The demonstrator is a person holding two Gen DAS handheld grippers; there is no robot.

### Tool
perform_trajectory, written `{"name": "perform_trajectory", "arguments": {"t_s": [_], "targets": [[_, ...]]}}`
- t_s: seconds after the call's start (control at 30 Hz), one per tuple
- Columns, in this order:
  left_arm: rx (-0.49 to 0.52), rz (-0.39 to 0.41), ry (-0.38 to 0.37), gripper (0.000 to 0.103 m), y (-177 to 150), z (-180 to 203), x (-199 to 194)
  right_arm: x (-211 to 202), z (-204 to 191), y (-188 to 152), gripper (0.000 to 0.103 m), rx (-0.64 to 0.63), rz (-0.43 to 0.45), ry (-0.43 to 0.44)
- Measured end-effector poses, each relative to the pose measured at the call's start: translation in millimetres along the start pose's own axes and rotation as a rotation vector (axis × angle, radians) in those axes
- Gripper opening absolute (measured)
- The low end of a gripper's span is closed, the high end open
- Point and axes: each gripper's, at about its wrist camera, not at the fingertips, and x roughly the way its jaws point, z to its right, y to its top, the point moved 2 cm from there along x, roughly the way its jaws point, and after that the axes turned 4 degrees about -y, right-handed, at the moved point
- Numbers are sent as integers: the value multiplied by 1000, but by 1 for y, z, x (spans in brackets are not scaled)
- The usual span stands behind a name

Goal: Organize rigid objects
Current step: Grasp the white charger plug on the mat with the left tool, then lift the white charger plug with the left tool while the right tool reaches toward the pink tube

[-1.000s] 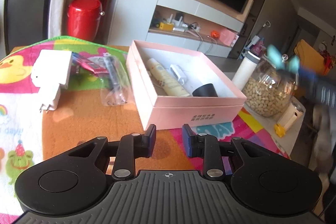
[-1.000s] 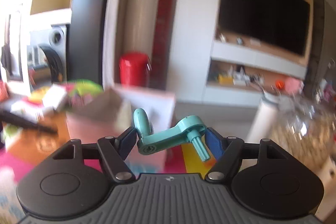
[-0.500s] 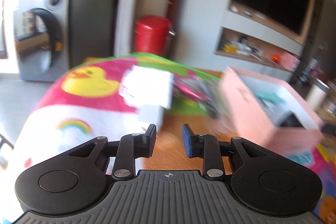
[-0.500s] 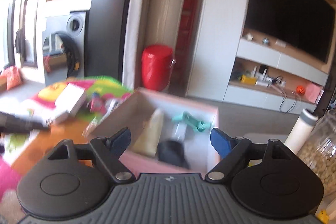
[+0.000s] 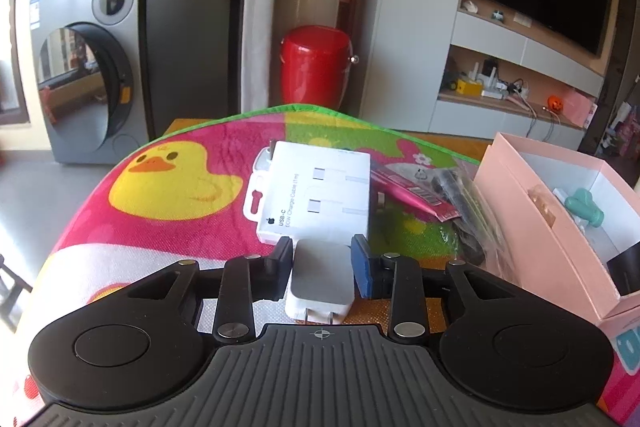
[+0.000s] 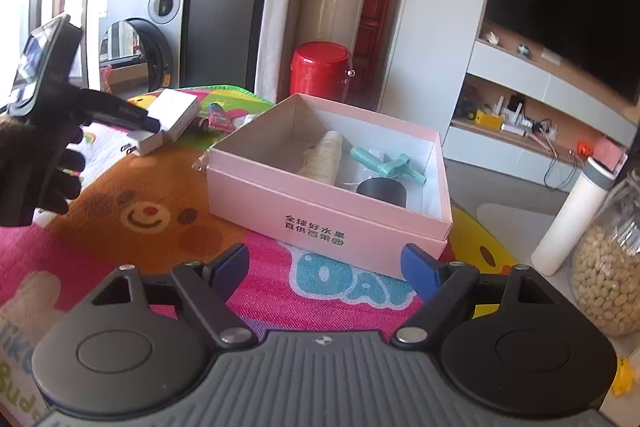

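Note:
My left gripper has its fingers on both sides of a white power adapter on the colourful mat; it also shows in the right wrist view. A white USB-C cable box lies just beyond it. A pink open box holds a teal plastic handle, a cream tube and a black cup. My right gripper is open and empty, in front of the pink box.
A pink packet and a bagged black item lie between the cable box and the pink box. A jar of nuts and a white bottle stand at the right. A red bin stands behind the table.
My right gripper opened and dropped the teal handle into the pink box, then drew back. My left gripper swung left from the box to the adapter and now brackets it.

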Motion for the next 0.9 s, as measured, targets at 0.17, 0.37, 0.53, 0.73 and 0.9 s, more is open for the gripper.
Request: {"name": "perform_trajectory", "arguments": {"t_s": [0.17, 0.37, 0.53, 0.73, 0.9], "targets": [[16, -23, -31, 36, 0, 6, -1, 0, -6, -3, 83, -7, -3, 38], [76, -21, -67, 36, -4, 14, -3, 3, -12, -5, 83, -4, -23, 60], [108, -41, -132, 36, -9, 20, -11, -2, -15, 1, 83, -17, -7, 72], [107, -52, -172, 36, -22, 14, -31, 2, -14, 37, 83, -14, 42, 43], [-4, -32, -198, 34, -27, -8, -42, 25, -38, 96, 83, -69, 67, 94]]}}
